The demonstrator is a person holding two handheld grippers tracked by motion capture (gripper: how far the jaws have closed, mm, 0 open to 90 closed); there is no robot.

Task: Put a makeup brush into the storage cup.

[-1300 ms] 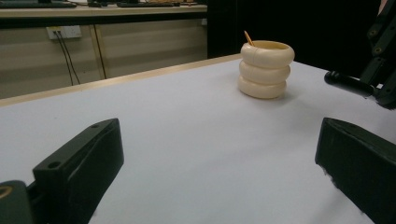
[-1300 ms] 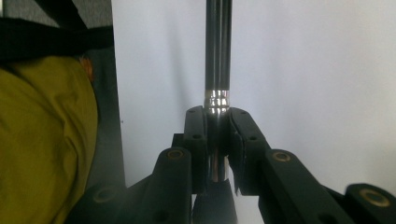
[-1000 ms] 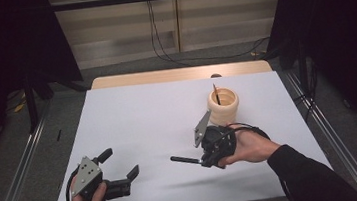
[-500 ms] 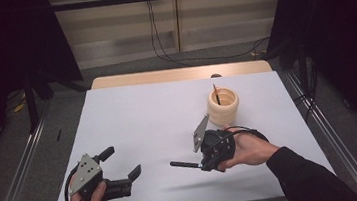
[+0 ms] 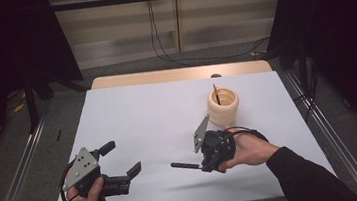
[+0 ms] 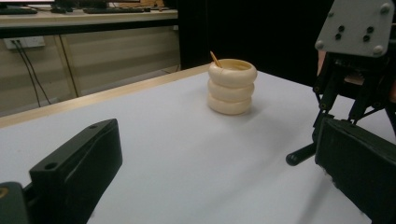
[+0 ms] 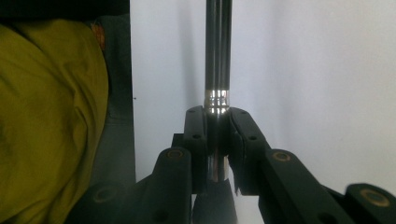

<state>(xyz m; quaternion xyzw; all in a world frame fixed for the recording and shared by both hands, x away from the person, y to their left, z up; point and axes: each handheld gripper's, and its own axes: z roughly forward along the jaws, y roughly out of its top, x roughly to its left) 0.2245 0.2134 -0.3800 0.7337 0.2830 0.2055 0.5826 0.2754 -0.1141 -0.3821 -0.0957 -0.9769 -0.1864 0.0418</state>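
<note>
Right tool [image 5: 201, 164], at lower centre of the high view, is clamped on a slim black pen with a silver band [image 7: 218, 70], its far end cut off by the top edge of the right gripper view. Left tool [image 5: 122, 161], at lower left, stands wide apart, holding nothing. Right of centre on the white tabletop [image 5: 148, 118], a cream ribbed round holder [image 5: 223, 107] contains one thin stick, its lower part hidden inside. No readable writing.

High view overhead; gripper views low, close; cup [image 5: 223, 107] shared
</note>
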